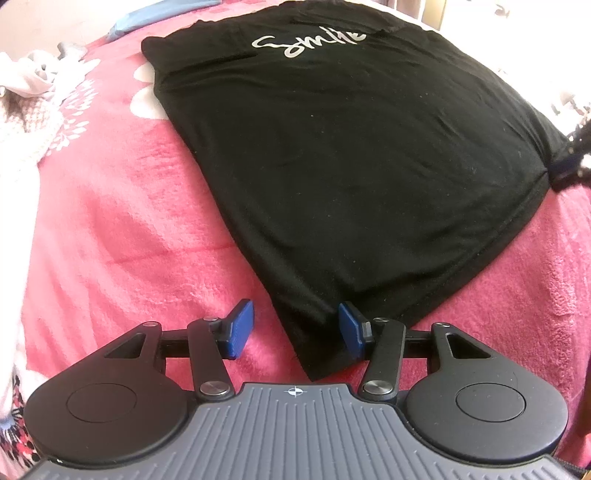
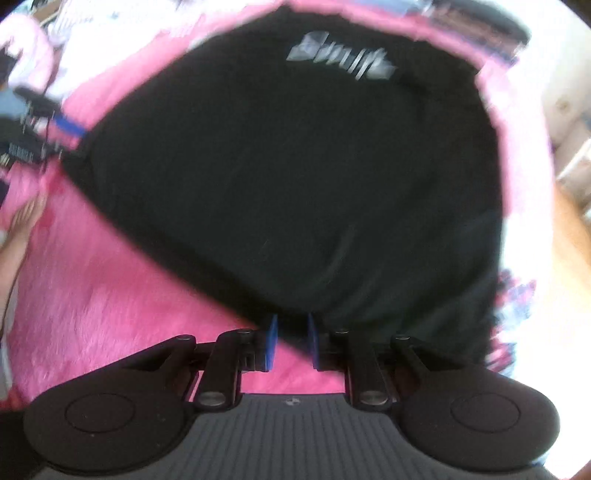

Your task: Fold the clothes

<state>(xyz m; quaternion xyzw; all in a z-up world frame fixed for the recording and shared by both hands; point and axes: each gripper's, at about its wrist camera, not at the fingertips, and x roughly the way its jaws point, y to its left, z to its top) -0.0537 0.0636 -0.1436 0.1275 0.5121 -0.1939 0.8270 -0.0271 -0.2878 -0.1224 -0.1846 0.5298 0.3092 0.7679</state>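
Observation:
A black T-shirt [image 1: 332, 166] with white "Smile" script lies flat on a pink blanket [image 1: 110, 229]. My left gripper [image 1: 295, 330] is open, and the shirt's near corner lies between its blue pads [image 1: 351, 330]. The right gripper [image 1: 569, 162] shows at the shirt's far right corner, where the cloth puckers. The right wrist view is blurred. There the T-shirt [image 2: 295, 177] fills the middle. My right gripper [image 2: 292, 343] has its pads a narrow gap apart, with the shirt's edge at the tips and pink blanket showing between them. The left gripper [image 2: 62, 125] is at the shirt's left corner.
A heap of pale clothes [image 1: 26, 81] lies at the blanket's left, and a blue item [image 1: 125, 26] sits at the back. A person's bare skin [image 2: 22, 225] shows at the left edge. The blanket's right edge drops toward a wooden floor [image 2: 569, 229].

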